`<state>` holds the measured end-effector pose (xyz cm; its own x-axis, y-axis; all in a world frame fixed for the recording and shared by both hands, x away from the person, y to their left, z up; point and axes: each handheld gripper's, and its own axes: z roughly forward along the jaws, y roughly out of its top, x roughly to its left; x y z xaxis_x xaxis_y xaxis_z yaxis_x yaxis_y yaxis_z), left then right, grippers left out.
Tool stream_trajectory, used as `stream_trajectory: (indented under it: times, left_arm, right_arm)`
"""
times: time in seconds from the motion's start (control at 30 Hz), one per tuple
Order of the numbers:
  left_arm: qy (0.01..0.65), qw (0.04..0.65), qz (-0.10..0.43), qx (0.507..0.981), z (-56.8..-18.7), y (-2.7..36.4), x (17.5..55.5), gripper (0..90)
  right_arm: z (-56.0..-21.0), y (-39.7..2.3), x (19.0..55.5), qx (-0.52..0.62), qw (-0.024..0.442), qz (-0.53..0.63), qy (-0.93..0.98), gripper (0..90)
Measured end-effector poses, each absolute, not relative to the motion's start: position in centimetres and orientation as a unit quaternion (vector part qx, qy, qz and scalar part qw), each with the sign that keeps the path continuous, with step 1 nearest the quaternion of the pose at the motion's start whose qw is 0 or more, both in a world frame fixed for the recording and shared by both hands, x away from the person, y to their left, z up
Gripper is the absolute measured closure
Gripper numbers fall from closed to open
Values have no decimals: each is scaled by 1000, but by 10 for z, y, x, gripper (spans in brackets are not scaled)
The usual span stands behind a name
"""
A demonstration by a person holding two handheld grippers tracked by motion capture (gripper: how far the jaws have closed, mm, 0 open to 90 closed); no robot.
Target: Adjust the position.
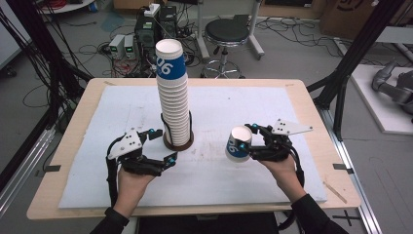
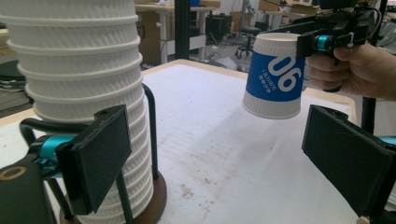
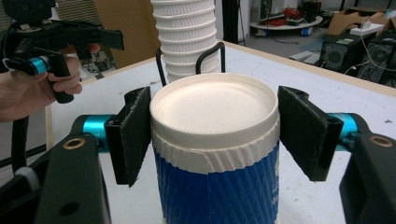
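The right gripper [image 1: 252, 141] is closed on a single paper cup [image 1: 238, 144], white with a blue band. Its two black pads press on the cup's sides just under the rim, and the cup hangs in the air above the white mat [image 1: 243, 97]. The left gripper [image 1: 163, 146] stands open and holds nothing. The tall stack of cups [image 1: 173, 97] in its dark round holder [image 1: 178, 144] is just beside its left jaw, outside the gap between the jaws. The held cup is well apart from this gripper, in front of it.
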<state>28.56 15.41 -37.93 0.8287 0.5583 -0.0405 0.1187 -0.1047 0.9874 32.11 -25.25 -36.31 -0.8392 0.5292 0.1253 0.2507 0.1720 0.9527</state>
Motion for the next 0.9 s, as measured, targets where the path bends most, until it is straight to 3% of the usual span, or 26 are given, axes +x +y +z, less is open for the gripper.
stream_trajectory:
  times: [0.9]
  left_arm:
    - [165,626,49,760,-390,101,292,82]
  right_arm:
    - [-358,-246,315,196,68,619,757,302]
